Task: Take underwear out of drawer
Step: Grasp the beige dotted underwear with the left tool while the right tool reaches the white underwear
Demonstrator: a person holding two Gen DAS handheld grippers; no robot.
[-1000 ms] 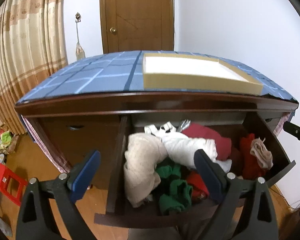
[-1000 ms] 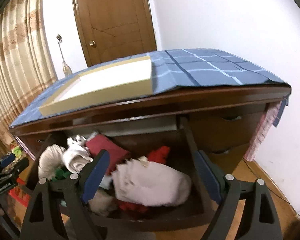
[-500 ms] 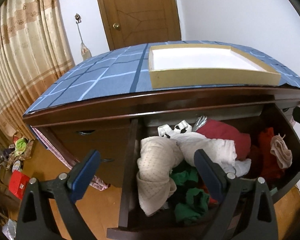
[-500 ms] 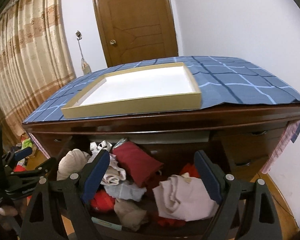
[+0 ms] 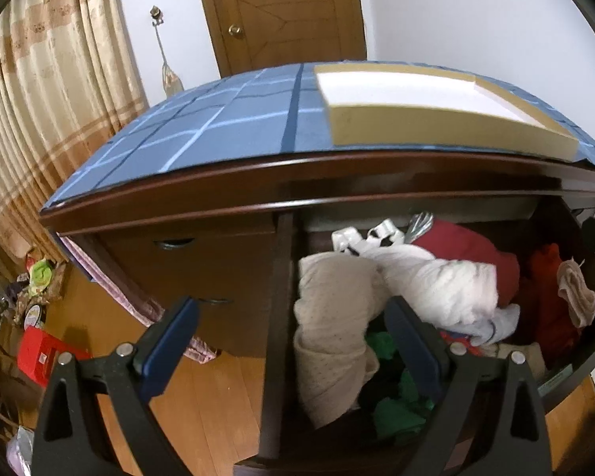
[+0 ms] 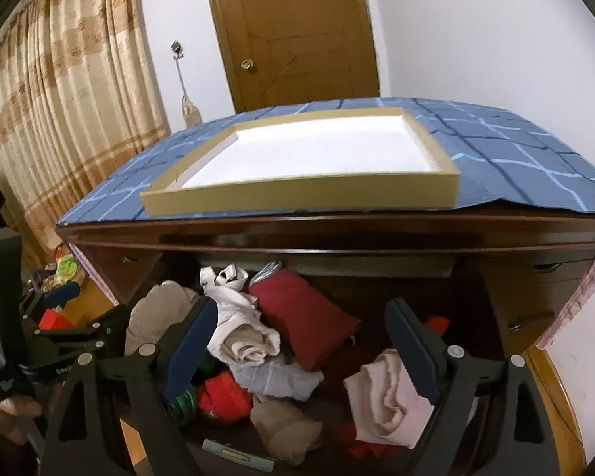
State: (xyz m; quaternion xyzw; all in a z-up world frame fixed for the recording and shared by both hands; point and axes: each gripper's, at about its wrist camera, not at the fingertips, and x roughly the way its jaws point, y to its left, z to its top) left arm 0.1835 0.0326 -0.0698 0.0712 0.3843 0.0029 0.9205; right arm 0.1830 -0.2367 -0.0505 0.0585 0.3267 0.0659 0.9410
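The dark wooden drawer (image 5: pixel 275 317) stands pulled out, full of crumpled clothes. In the left wrist view a beige dotted garment (image 5: pixel 333 317) lies at its left end, with a white one (image 5: pixel 436 277), a dark red one (image 5: pixel 468 246) and a green one (image 5: pixel 396 396) beside it. My left gripper (image 5: pixel 293 329) hovers open over the drawer's left wall, holding nothing. My right gripper (image 6: pixel 303 341) hangs open above the middle of the drawer (image 6: pixel 496 317), over the dark red garment (image 6: pixel 301 317), a rolled white-beige piece (image 6: pixel 242 333) and a pale pink piece (image 6: pixel 388 396).
A shallow cardboard tray (image 6: pixel 297 194) with a white floor sits on the blue checked cloth (image 6: pixel 515 150) on the dresser top. Shut drawers (image 5: pixel 202 261) lie left of the open one. A red box (image 5: pixel 39 353) and clutter stand on the floor by the curtain (image 5: pixel 39 119). A hand (image 6: pixel 4 408) holds the left gripper (image 6: pixel 59 337).
The right wrist view has swung left, so the drawer and tray now sit centred. The left wrist view has closed in on the drawer's left end. Both grippers stayed open.
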